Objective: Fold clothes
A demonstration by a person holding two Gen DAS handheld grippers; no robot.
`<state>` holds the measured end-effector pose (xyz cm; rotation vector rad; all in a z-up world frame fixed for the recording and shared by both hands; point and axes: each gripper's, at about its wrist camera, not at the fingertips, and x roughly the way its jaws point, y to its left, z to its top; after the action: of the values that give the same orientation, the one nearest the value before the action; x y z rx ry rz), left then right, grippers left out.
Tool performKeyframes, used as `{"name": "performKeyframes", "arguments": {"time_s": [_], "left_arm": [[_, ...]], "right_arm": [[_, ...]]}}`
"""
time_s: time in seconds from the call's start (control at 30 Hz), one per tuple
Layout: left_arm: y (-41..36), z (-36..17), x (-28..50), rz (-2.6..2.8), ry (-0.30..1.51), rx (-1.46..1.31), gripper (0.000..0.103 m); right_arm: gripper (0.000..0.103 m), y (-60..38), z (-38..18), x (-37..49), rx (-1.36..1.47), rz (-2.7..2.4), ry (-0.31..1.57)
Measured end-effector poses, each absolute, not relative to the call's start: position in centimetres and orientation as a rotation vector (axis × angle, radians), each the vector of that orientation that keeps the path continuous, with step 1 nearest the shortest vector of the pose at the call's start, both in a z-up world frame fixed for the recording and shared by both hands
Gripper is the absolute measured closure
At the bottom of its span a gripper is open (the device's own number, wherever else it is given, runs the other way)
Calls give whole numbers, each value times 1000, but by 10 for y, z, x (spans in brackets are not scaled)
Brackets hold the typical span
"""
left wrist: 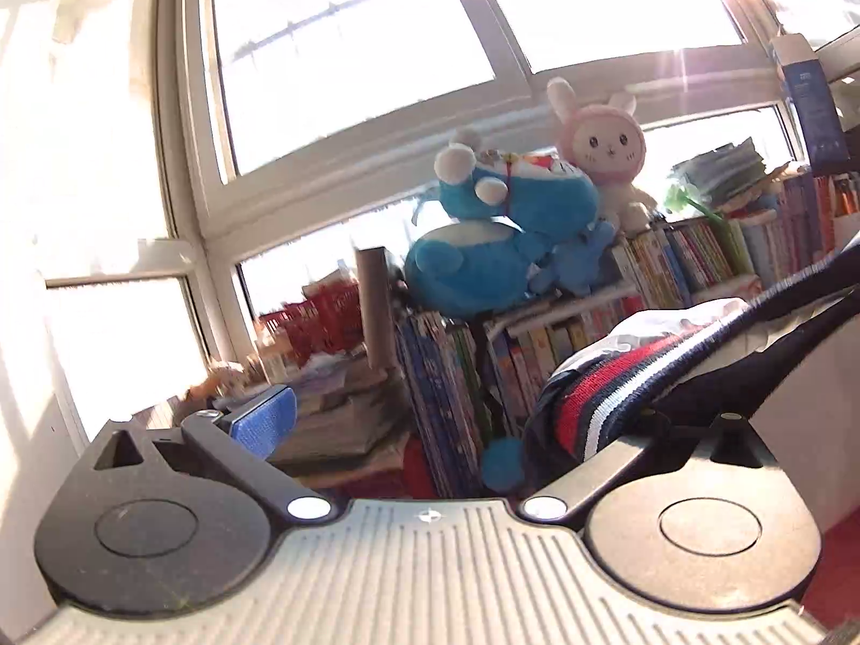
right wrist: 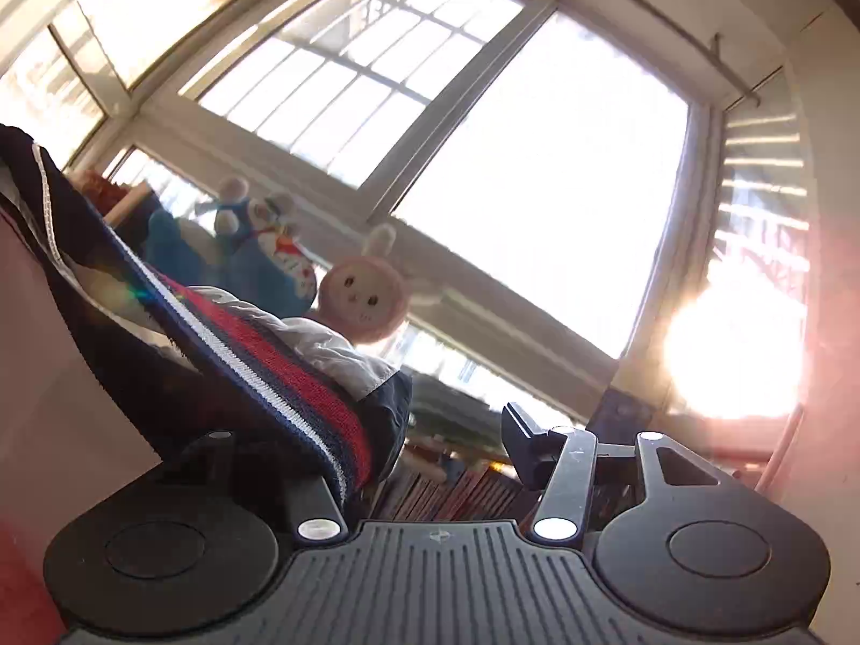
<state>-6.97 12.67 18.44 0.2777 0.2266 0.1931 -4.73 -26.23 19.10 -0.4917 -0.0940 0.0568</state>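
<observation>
Up high, both grippers aim at window. Left gripper (left wrist: 387, 430) jaws wide, garment (left wrist: 618, 392) draped over its right finger. Right gripper (right wrist: 424, 451) wide too, same garment over its left finger; probably lifted to spread.

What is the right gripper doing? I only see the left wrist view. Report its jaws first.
Observer: The right gripper has its jaws spread wide, closed on nothing.
Operator: Tell me where the clothing sits on it.
Observer: The striped garment is draped over its left side only; its right side is bare.
Operator: Name anything that spoils that view.
Observer: Sun glare washes out the far right of the picture.
</observation>
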Motion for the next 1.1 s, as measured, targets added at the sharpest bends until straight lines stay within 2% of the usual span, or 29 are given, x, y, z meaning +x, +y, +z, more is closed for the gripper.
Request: {"name": "performKeyframes", "arguments": {"time_s": [0.13,0.2,0.27,0.37,0.53,0.73,0.93,1.1], "left_arm": [[127,95,-85,82,545,279,0],[122,50,-100,61,662,328,0],[122,28,-113,61,704,320,0],[131,23,-123,86,697,229,0],[139,26,-129,101,708,124,0],[136,25,-134,124,683,93,0],[117,21,-131,194,632,193,0],[114,20,-123,230,637,168,0]], "right_arm": [[49,-280,121,-48,-423,201,377],[49,-278,91,-64,-432,241,504],[50,-274,68,-81,-462,265,581],[54,-273,60,-91,-435,276,624],[70,-275,61,-103,-377,289,629],[75,-276,58,-100,-322,289,637],[75,-276,53,-98,-277,287,644],[75,-275,48,-100,-275,276,643]]}}
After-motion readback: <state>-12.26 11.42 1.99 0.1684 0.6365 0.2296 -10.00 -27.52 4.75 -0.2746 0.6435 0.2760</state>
